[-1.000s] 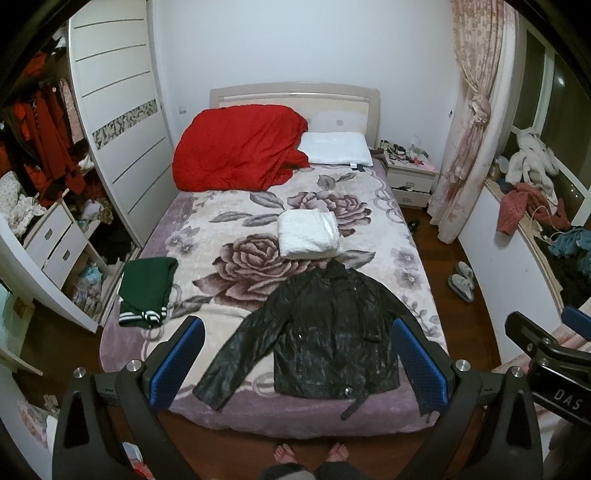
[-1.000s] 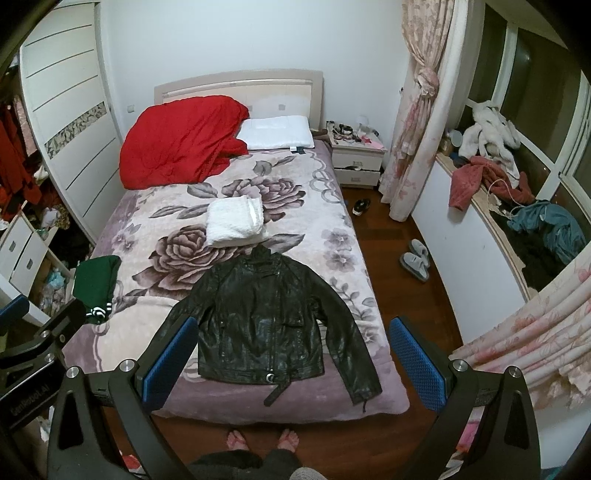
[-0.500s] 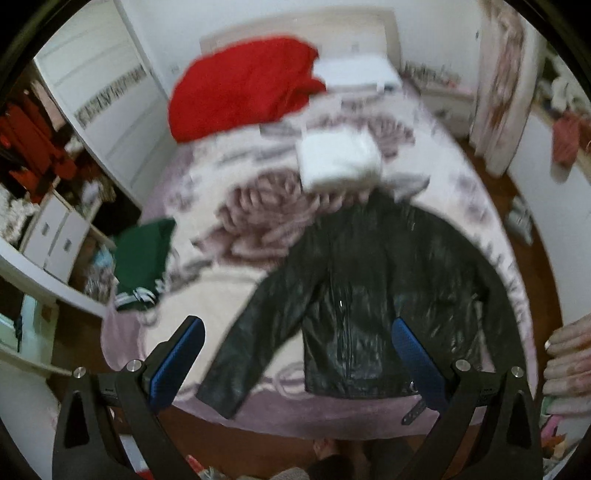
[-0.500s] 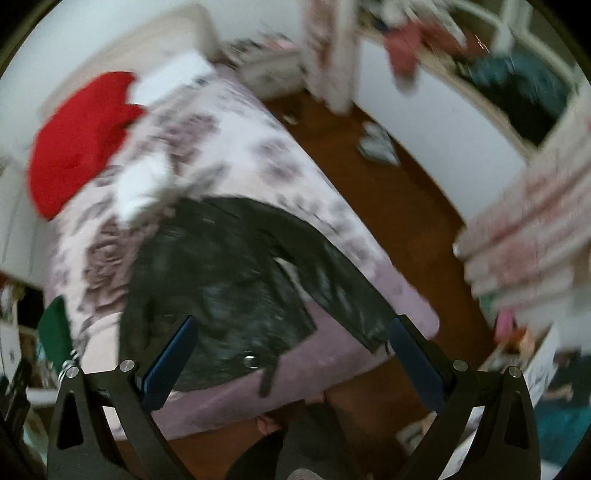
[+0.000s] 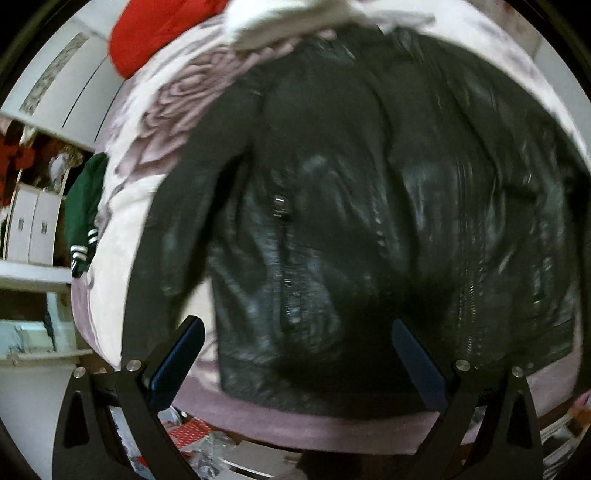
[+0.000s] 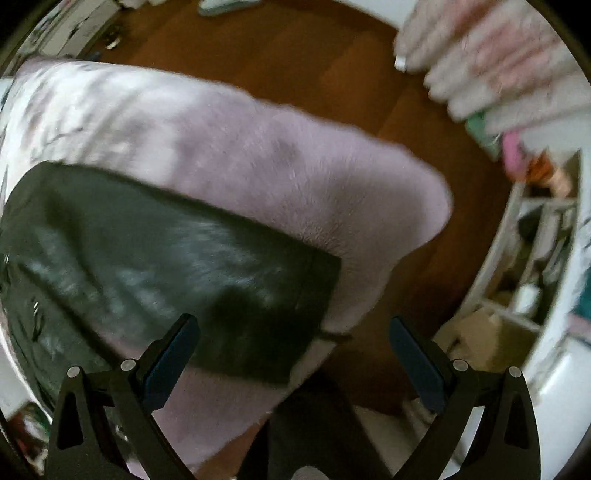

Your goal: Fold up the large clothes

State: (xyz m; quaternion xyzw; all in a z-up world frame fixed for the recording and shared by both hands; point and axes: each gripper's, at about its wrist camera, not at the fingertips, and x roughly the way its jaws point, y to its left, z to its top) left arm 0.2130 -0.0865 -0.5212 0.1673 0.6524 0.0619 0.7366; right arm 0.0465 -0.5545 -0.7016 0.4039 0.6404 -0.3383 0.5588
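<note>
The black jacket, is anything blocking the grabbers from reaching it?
Nothing visible. The left gripper hangs open right over the black jacket, and the right gripper is open over its sleeve end.

brown wood floor [image 6: 258, 55] beside white shelving [image 6: 524, 266].

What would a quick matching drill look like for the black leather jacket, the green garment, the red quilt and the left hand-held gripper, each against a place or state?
Things:
1. black leather jacket
2. green garment with white stripes
3. red quilt
4. left hand-held gripper

Places or states:
A. at the far end of the floral purple blanket
B. open, holding nothing, over the jacket's hem
C. spread flat, front up, across the blanket
D. at the blanket's left edge, beside the jacket's sleeve

Pairs: 1-C, 2-D, 3-A, 4-B
</note>
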